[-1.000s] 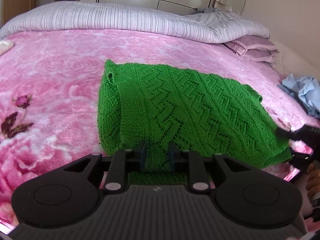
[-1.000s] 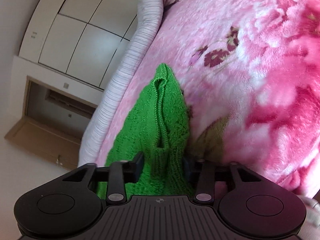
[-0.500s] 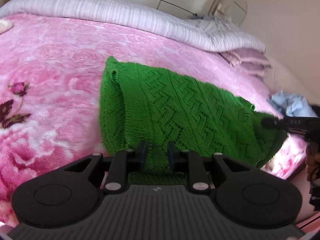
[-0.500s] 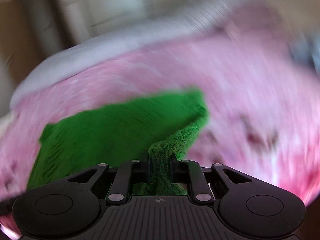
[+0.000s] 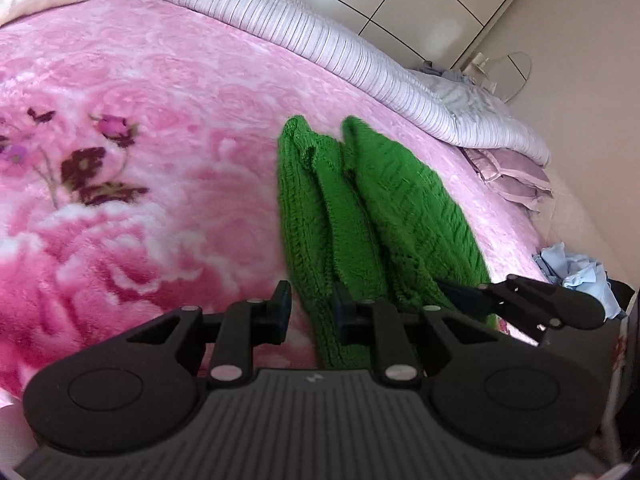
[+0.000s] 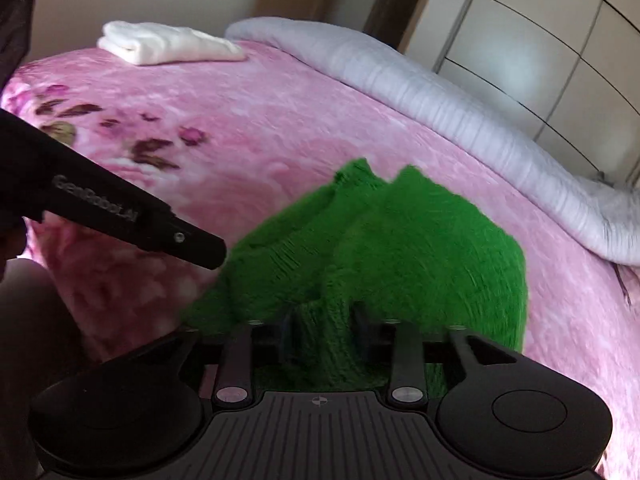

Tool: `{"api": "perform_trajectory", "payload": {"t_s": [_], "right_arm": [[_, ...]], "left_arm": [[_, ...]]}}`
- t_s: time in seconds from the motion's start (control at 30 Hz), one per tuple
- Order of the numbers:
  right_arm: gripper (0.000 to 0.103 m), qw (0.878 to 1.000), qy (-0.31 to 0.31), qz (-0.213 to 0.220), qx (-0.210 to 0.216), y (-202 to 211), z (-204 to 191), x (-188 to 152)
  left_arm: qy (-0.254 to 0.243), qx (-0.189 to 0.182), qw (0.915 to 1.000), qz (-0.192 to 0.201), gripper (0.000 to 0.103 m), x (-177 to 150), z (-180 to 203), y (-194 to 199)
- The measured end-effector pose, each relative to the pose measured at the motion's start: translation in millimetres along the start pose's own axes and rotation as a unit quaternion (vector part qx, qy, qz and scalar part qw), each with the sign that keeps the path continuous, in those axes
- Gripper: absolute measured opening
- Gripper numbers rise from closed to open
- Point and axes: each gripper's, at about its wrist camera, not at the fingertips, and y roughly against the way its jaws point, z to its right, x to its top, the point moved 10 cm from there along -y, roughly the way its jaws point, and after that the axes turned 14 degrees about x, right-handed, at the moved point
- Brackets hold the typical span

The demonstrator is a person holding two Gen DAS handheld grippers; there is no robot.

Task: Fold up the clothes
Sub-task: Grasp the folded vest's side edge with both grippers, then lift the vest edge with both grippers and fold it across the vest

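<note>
A green knitted sweater (image 5: 400,208) lies doubled over on the pink flowered blanket (image 5: 140,120), its two top corners standing side by side. My left gripper (image 5: 312,310) holds the near edge, with the cloth pressed against its right finger. My right gripper (image 6: 322,326) has a thick bunch of the sweater (image 6: 400,248) filling the gap between its fingers. The two grippers are close together: a right finger (image 5: 464,292) shows beside the left one, and the left tool's black casing (image 6: 120,208) crosses the right wrist view.
A folded white towel (image 6: 168,44) sits at the far corner of the bed. A rolled striped lilac duvet (image 5: 320,36) runs along the far side, with pillows (image 5: 512,176) at its end. Blue clothes (image 5: 572,268) lie off to the right. Wardrobe doors (image 6: 540,40) stand behind.
The right gripper shut on the sweater's right corner and carried it over to the left gripper, doubling the sweater. Its jaws now stand a little wider than half a second ago.
</note>
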Motion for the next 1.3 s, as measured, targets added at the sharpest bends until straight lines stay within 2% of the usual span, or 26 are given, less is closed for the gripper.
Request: {"api": "perform_trajectory", "payload": {"t_s": [0.1, 0.2, 0.27, 0.33, 0.4, 0.47, 0.53, 0.57, 0.67, 0.7, 0.77, 0.9, 1.0, 1.03, 1.07, 1.17, 1.3], "right_arm": [[0.043, 0.998, -0.036, 0.023, 0.037, 14, 13, 8], [0.044, 0.991, -0.101, 0.061, 0.059, 48, 50, 18], [0.044, 0.985, -0.152, 0.058, 0.057, 58, 89, 16], [0.044, 0.975, -0.216, 0.011, 0.045, 52, 134, 3], [0.044, 0.966, -0.252, -0.054, 0.024, 42, 172, -5], [0.044, 0.967, -0.242, -0.080, 0.008, 34, 199, 4], [0.044, 0.963, -0.251, -0.099, 0.004, 22, 220, 15], [0.044, 0.958, -0.266, -0.109, 0.007, 15, 229, 19], [0.044, 0.921, -0.364, -0.137, 0.023, 0, 258, 15], [0.045, 0.913, -0.379, -0.148, 0.024, -4, 265, 13], [0.045, 0.905, -0.393, -0.159, 0.023, -10, 277, 10], [0.045, 0.900, -0.403, -0.166, 0.026, -14, 284, 4], [0.045, 0.898, -0.407, -0.161, 0.037, -22, 285, 2], [0.045, 0.898, -0.408, -0.158, 0.040, -25, 285, 2], [0.045, 0.899, -0.408, -0.156, 0.044, -27, 284, 2], [0.044, 0.900, -0.404, -0.156, 0.050, -30, 283, 4], [0.044, 0.905, -0.391, -0.153, 0.068, -33, 275, 19]], "left_arm": [[0.002, -0.001, 1.0000, 0.001, 0.016, 5, 0, 1], [-0.010, -0.006, 0.9999, -0.007, 0.016, 15, 8, -3], [-0.023, -0.011, 0.9995, -0.017, 0.017, 25, 16, -7], [-0.036, -0.015, 0.9989, -0.026, 0.017, 34, 24, -12], [-0.049, -0.020, 0.9979, -0.036, 0.018, 43, 32, -17], [-0.060, -0.033, 0.9963, -0.053, 0.026, 58, 45, -30], [-0.065, -0.044, 0.9946, -0.069, 0.028, 75, 57, -49], [-0.065, -0.045, 0.9939, -0.077, 0.030, 83, 62, -60], [-0.063, -0.039, 0.9923, -0.099, 0.032, 106, 71, -93], [-0.063, -0.039, 0.9916, -0.106, 0.033, 111, 73, -103], [-0.063, -0.042, 0.9898, -0.121, 0.038, 119, 75, -123], [-0.041, -0.070, 0.9848, -0.154, 0.038, 122, 80, -154], [-0.042, -0.085, 0.9826, -0.160, 0.036, 120, 84, -163], [-0.043, -0.089, 0.9819, -0.161, 0.028, 120, 85, -165], [-0.044, -0.094, 0.9812, -0.163, 0.012, 119, 87, -167], [-0.031, -0.112, 0.9793, -0.166, 0.011, 126, 85, -163], [-0.038, -0.095, 0.9815, -0.162, 0.011, 145, 73, -153]]}}
